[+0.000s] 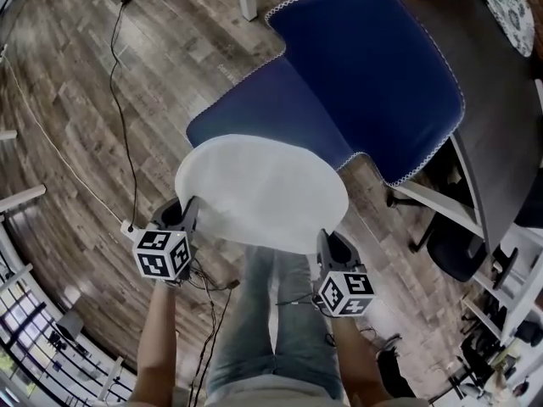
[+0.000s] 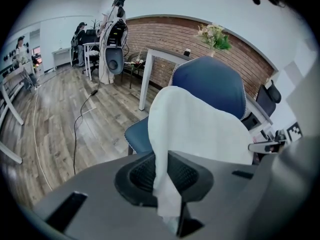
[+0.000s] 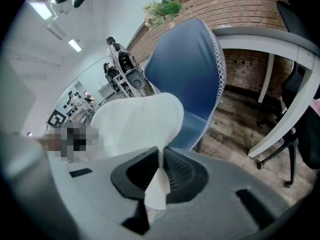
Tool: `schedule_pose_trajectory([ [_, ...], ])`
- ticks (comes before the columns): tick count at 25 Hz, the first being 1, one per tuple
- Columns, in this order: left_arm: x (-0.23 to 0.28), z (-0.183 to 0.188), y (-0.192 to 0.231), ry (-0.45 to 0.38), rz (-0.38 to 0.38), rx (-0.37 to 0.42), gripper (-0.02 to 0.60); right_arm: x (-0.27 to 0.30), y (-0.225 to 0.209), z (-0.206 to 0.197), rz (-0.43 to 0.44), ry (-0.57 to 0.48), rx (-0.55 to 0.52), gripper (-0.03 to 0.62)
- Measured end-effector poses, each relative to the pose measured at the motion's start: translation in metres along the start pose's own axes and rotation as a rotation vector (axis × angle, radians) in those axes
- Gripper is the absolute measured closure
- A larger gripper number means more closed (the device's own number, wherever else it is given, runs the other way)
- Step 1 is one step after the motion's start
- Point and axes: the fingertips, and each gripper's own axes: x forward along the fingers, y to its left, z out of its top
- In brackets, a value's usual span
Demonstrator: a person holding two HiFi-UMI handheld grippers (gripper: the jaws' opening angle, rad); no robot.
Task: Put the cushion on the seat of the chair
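Far left in the head view: wood floor [image 1: 76,117], with a thin black cable [image 1: 117,100] trailing down toward the left tongs [image 1: 188,213]. Grips the near-left rim of the cushion [image 1: 259,192] there, marker cube just below.

Along those tongs [image 2: 167,184]: closed on a fold of white cloth, pinched between the two ribbed pads. Cushion [image 2: 197,126] rising from the pinch and hiding much of the chair [image 2: 212,81] beyond. Left of that, floor [image 2: 60,104] and cable [image 2: 79,120]. Behind, a white desk [image 2: 167,55] against a brick wall [image 2: 165,34], and a plant [image 2: 214,36] above the chair back.

Middle of the head view: white, oval, spread flat between both tongs, overlapping the front edge of the blue seat (touching it or just above it, cannot tell). Chair [image 1: 373,75] straight ahead, back leaning toward upper right, white stitching round its rim. Below the cushion, legs [image 1: 271,329] in jeans.

To the right: right tongs [image 1: 327,242], holding the near-right rim, marker cube below again. Along them [image 3: 159,176]: likewise shut on a tuck of the cloth, with the cushion [image 3: 135,121] spreading up and left and the chair [image 3: 187,69] back behind it. Plant [image 3: 162,8] at top.

Far right, a dark desk [image 1: 496,91] just beside the chair. In the right gripper view, a desk [image 3: 270,38] edge curving past the chair back.
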Motion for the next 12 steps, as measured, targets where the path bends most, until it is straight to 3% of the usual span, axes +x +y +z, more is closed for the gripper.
schedule_pose_trajectory([
  [12,0.052,0.049,0.005,0.072,-0.027,0.113,0.535,0.046,-0.020,0.001,-0.055,-0.027,0.129,0.554],
])
